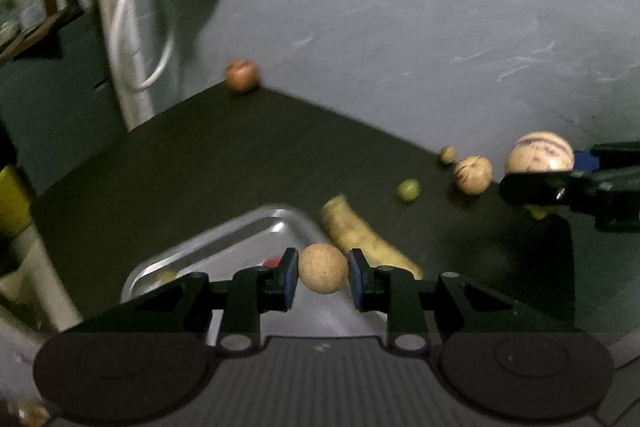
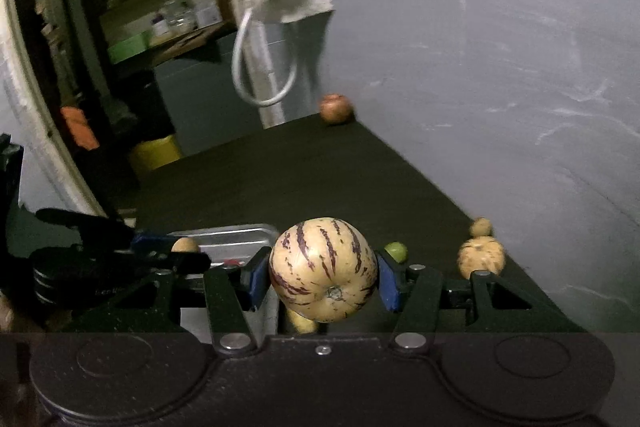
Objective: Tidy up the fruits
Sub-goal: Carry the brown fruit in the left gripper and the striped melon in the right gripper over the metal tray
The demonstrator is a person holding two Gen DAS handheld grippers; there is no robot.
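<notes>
My left gripper [image 1: 323,277] is shut on a small round tan fruit [image 1: 322,267] and holds it over the corner of a metal tray [image 1: 240,239]. My right gripper [image 2: 323,277] is shut on a cream pepino melon with purple stripes [image 2: 323,269], held above the dark table. That melon also shows in the left wrist view [image 1: 539,153], at the right. The tray also shows in the right wrist view [image 2: 236,237], behind the left gripper [image 2: 160,251]. On the table lie a long pale fruit [image 1: 360,235], a green fruit [image 1: 408,190], a tan striped fruit [image 1: 473,174] and a small brown one [image 1: 447,154].
A reddish-brown fruit [image 1: 241,76] sits at the table's far corner by the grey wall [image 1: 400,7]. A white cloth and cable loop [image 2: 264,67] hang beyond the far edge. Shelves [image 2: 160,19] and a yellow bin [image 2: 154,151] stand off to the left.
</notes>
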